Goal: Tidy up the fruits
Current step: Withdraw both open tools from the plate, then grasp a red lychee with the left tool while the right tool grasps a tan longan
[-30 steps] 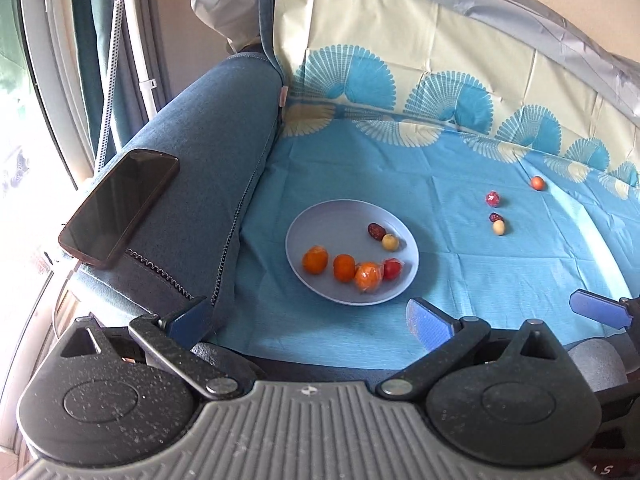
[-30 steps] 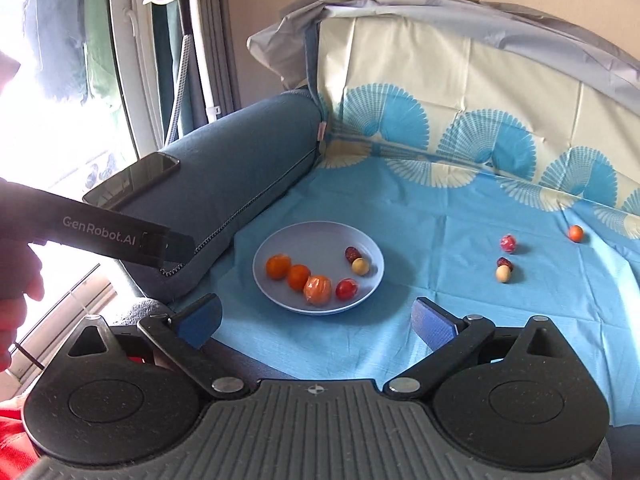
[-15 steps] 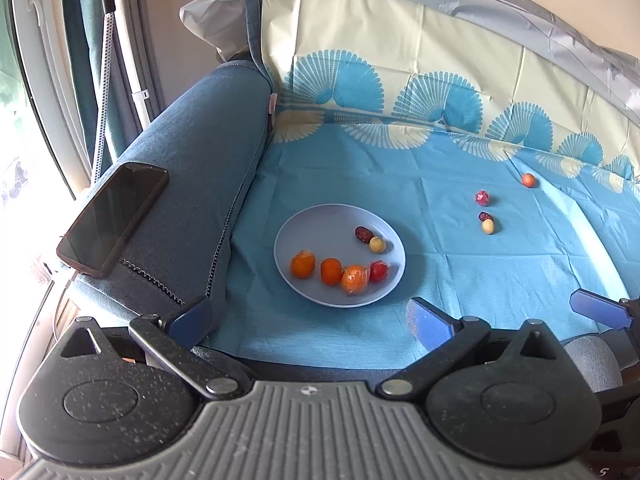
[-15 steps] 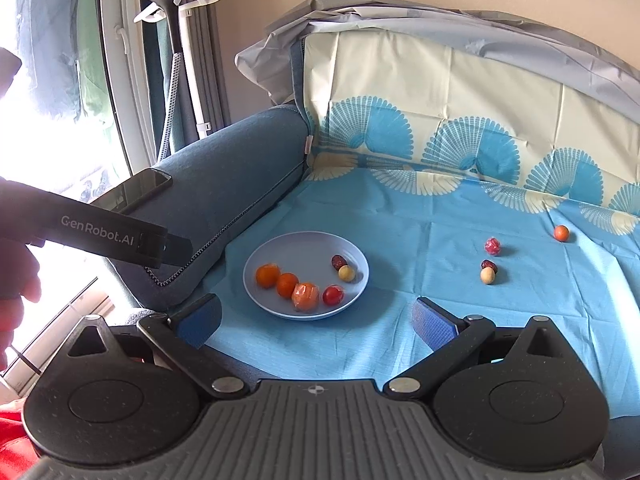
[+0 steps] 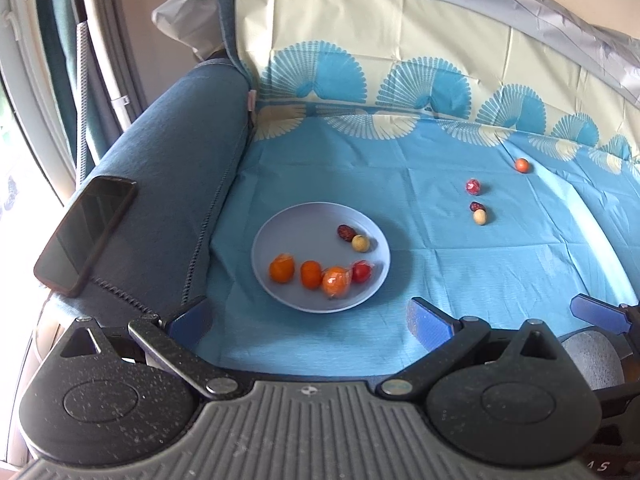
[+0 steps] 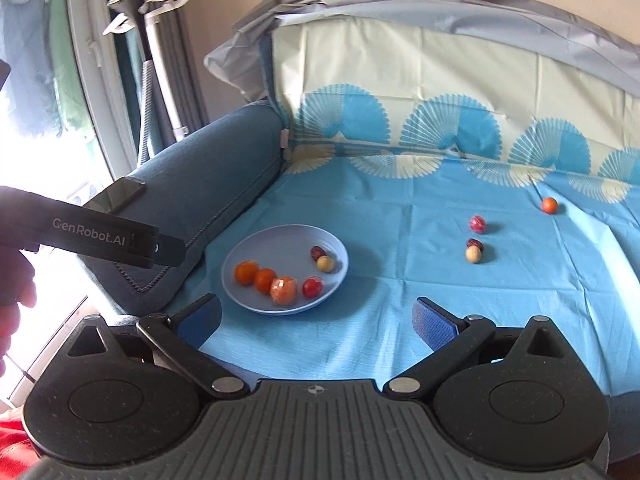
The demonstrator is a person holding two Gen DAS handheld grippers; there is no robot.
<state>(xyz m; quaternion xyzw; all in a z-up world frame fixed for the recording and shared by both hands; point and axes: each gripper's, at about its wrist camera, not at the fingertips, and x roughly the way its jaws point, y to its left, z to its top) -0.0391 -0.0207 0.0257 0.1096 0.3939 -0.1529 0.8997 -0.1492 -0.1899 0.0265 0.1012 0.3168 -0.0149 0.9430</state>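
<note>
Plate: a pale blue plate (image 5: 288, 236) sits on the blue cloth (image 5: 400, 184), close to the sofa arm (image 5: 168, 184) at its 9 o'clock.
In the plate: six pieces. Along the near rim, from 8 to 4 o'clock, run two small oranges (image 5: 282, 268), a wrapped orange fruit (image 5: 336, 281) and a red tomato (image 5: 361, 271); the wrapped one touches its neighbours on both sides.
Plate, 2 o'clock: a dark red date (image 5: 345, 232) touching a pale round fruit (image 5: 360, 243).
Loose fruit: four pieces lie on the cloth well apart from the plate, toward its 2 o'clock. A second date (image 6: 475, 243) touches a pale ball (image 6: 473, 255); a red speckled ball (image 6: 477, 223) lies near them, possibly foil-wrapped, though it is too small to be sure; a small orange fruit (image 6: 549, 205) lies farthest out, near the sofa back.
Sofa arm: a dark phone (image 5: 86, 232) rests on top.
Left gripper (image 5: 308, 318): blue pads spread wide, nothing between them, low at the cloth's near edge, plate at 12 o'clock.
Right gripper (image 6: 318, 322): fingers also wide apart and empty, plate at 11 o'clock.
</note>
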